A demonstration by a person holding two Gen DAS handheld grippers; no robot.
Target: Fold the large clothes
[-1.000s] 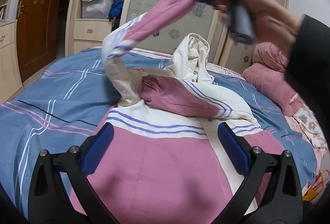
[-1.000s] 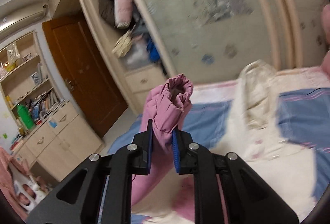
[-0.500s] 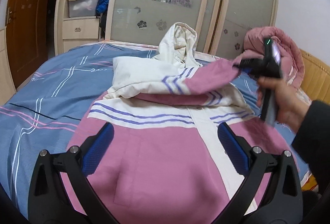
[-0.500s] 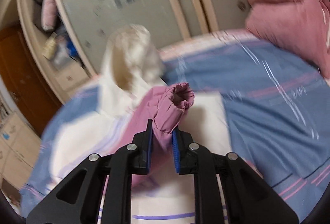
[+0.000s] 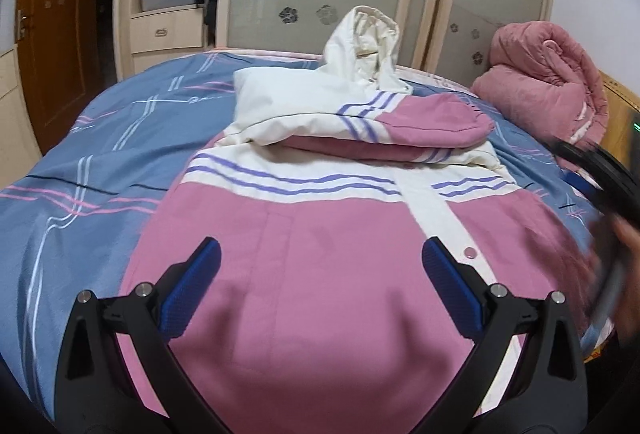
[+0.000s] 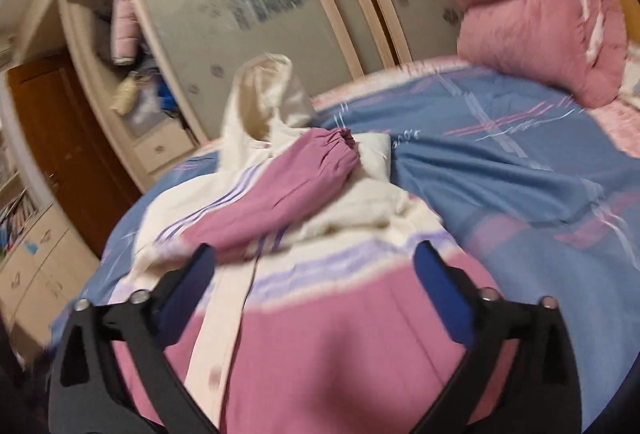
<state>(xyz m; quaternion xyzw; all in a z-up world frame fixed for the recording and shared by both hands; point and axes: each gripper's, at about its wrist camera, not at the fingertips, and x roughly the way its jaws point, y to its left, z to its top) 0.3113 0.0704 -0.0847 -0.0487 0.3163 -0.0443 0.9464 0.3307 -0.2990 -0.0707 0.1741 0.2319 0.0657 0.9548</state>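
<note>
**Jacket flat on the bed, both sleeves across the chest**

The jacket (image 5: 320, 254), pink below and white above with purple stripes, lies front-up on the bed (image 5: 100, 154). One sleeve (image 5: 380, 126) lies folded across the chest over the other, its pink cuff toward the right edge. The white hood (image 5: 368, 46) stands up at the far end. The left hand-held gripper (image 5: 320, 286) hangs over the pink lower part, jaws wide apart, nothing between them. The right hand-held gripper (image 6: 316, 294) is opening over the jacket's right side, jaws spread, nothing gripped. A rolled pink quilt (image 5: 548, 78) sits on the bed's far right.
</note>
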